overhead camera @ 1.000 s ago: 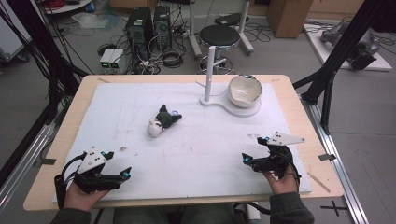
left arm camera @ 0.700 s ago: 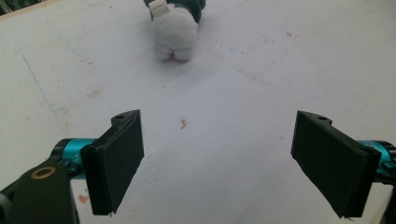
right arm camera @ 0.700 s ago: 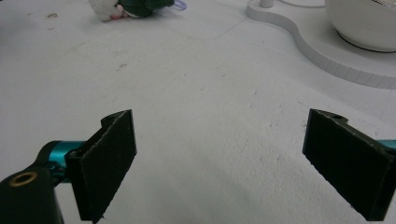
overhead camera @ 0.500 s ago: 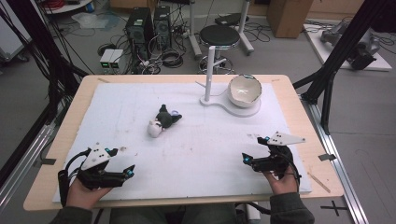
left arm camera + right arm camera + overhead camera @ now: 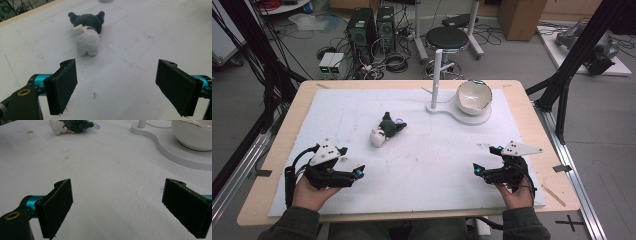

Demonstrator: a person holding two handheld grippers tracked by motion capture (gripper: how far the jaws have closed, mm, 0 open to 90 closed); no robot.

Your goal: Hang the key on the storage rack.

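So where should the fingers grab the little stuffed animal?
Probably around the plush toy's white rounded end, which faces the open left gripper. Come in low and straight ahead from that gripper's side: it lies flat on the white mat, and that end looks narrow enough to fit between the fingers.

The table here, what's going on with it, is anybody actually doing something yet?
A person sits at the table holding a two-jaw gripper in each hand. The left gripper and right gripper are both open and hold nothing, near the table's front edge. A small plush toy lies untouched mid-table, straight ahead of the left gripper's jaws. A white bowl sits on a white stand base at the far side.
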